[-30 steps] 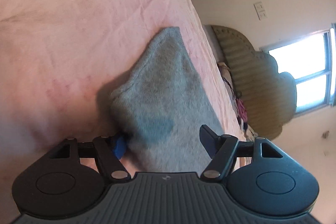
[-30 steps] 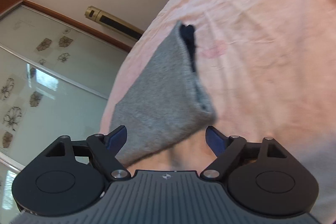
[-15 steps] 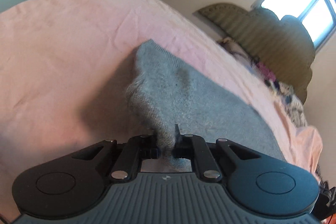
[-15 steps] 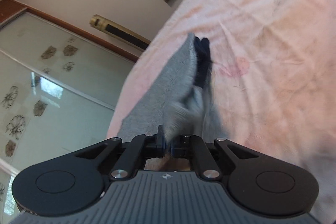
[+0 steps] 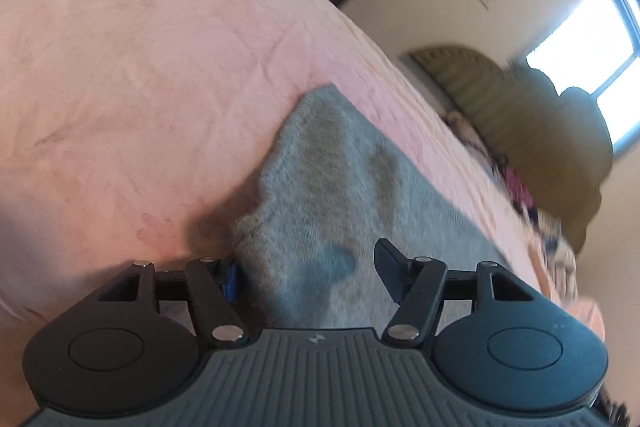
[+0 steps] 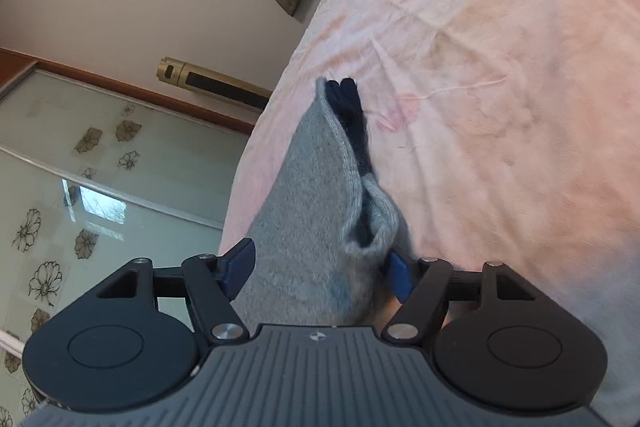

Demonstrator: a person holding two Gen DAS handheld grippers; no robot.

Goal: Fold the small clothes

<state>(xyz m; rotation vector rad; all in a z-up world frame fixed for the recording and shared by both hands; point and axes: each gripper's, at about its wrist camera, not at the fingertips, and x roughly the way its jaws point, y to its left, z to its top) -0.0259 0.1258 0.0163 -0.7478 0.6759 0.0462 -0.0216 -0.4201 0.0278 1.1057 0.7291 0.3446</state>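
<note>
Left gripper [image 5: 308, 275]: my jaws just reopened, released, straddling the grey garment [image 5: 344, 195].
Right gripper [image 6: 318, 269]: likewise released, so it settles on the pink bedspread [image 6: 500, 67].

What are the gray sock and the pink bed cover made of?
The gray sock looks like soft knitted wool or fleece: its surface is fuzzy, with a ribbed edge. The pink bed cover looks like thin matte woven cotton, going by its fine creases. Both are guesses from looks.

Both wrist views look close and slantwise (left seemingly blurred) at the grey garment [image 5: 340, 219] [image 6: 316, 227] on the pink bed [image 5: 140, 75] [image 6: 500, 87].
</note>
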